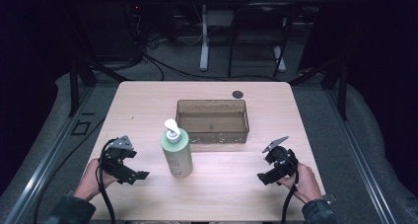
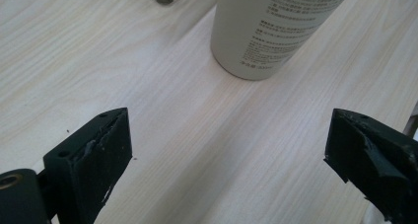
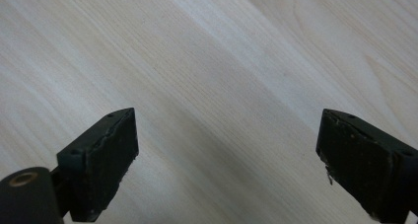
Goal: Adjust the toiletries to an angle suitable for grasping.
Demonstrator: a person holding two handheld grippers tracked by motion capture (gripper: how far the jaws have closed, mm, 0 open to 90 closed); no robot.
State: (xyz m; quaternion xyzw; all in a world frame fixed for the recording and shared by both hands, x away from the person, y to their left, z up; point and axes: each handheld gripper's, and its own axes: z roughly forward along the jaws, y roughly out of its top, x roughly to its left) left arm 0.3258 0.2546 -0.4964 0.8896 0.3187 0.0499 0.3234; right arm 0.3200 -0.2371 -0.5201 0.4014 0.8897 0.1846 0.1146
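Your left tongs [image 1: 129, 170] and right tongs [image 1: 268, 170] both rest low over the near part of the table [image 1: 236, 184] with jaws spread wide and empty, so if the pump bottle [image 1: 176, 152] standing upright between them is your target, bring the left pair in level and square to its lower body before you squeeze. The left gripper view shows fine print on the bottle's side [image 2: 276, 29]; the high view alone shows its white pump [image 1: 171, 130] and the brown tray [image 1: 213, 123] just behind it.
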